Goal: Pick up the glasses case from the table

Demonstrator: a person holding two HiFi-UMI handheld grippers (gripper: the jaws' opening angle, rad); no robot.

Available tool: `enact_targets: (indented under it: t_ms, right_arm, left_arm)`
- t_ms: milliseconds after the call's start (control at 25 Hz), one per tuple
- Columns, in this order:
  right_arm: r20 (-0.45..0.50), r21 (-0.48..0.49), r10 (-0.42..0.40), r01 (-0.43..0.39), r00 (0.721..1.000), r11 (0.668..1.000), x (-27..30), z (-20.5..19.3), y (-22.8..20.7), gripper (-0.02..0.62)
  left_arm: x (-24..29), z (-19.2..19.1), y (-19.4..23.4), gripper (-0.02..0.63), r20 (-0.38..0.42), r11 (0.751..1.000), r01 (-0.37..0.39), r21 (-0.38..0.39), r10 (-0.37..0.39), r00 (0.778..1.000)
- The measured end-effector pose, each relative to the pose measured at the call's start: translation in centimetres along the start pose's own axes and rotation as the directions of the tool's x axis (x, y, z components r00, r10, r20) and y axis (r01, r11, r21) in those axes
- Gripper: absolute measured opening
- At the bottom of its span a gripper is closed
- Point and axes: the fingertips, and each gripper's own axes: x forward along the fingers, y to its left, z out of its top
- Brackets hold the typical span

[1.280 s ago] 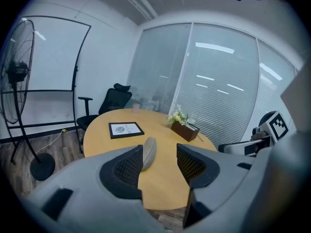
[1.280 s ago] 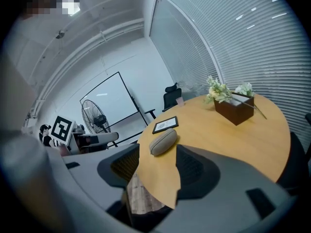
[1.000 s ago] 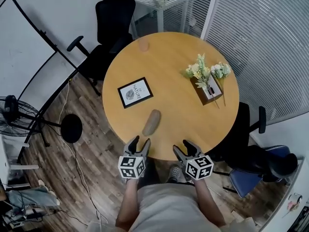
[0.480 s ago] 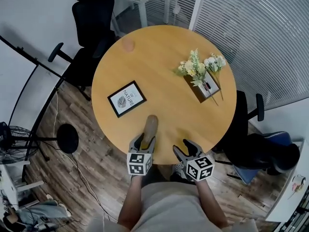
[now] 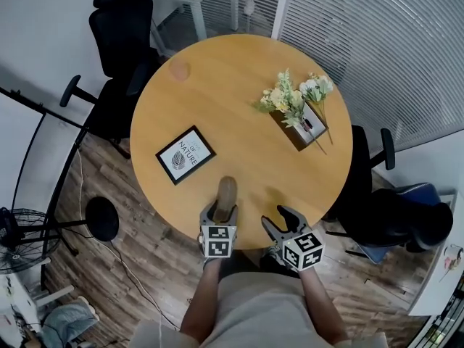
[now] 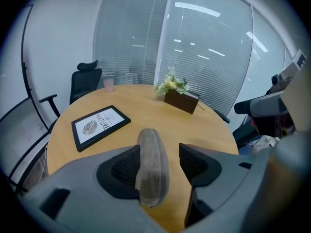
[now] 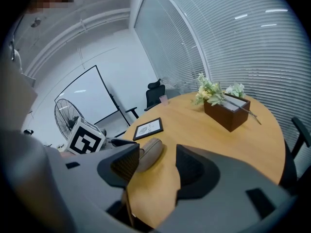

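The glasses case (image 5: 227,192), a grey-brown oblong, lies on the round wooden table (image 5: 239,100) near its front edge. My left gripper (image 5: 220,212) straddles the case's near end. In the left gripper view the case (image 6: 151,164) sits between the jaws, close against the left pad (image 6: 124,168), with a gap to the right pad (image 6: 194,165); the jaws are opening. My right gripper (image 5: 281,220) hovers over the table's edge, a little right of the case, open and empty. In the right gripper view the case (image 7: 148,154) shows beyond the left jaw.
A framed leaf print (image 5: 185,155) lies left of the case. A wooden box of flowers (image 5: 296,118) stands at the right, a pink cup (image 5: 179,69) at the far side. Black office chairs (image 5: 119,20) stand around the table. A fan (image 5: 11,230) is on the floor at left.
My left gripper has come forward and down over the table's edge, from short of the case to astride its near end. The right gripper has shifted only slightly.
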Motion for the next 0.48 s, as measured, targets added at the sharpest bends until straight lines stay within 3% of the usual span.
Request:
enact_targets:
  t_ms: [200, 480]
  right_arm:
    - [-0.003, -0.007, -0.029, 0.029, 1.0, 1.0, -0.1, -0.1, 0.1, 0.232]
    - [0.005, 0.031, -0.082, 0.082, 0.997, 0.996, -1.1, -0.9, 0.0, 0.232]
  left_arm:
    - [1.7, -1.1, 0.9, 0.255, -0.044, 1.0, -0.006, -0.008, 0.006, 0.999]
    - [3.3, -1.1, 0.6, 0.282, -0.098, 0.999, 0.004, 0.036, 0.0, 0.995]
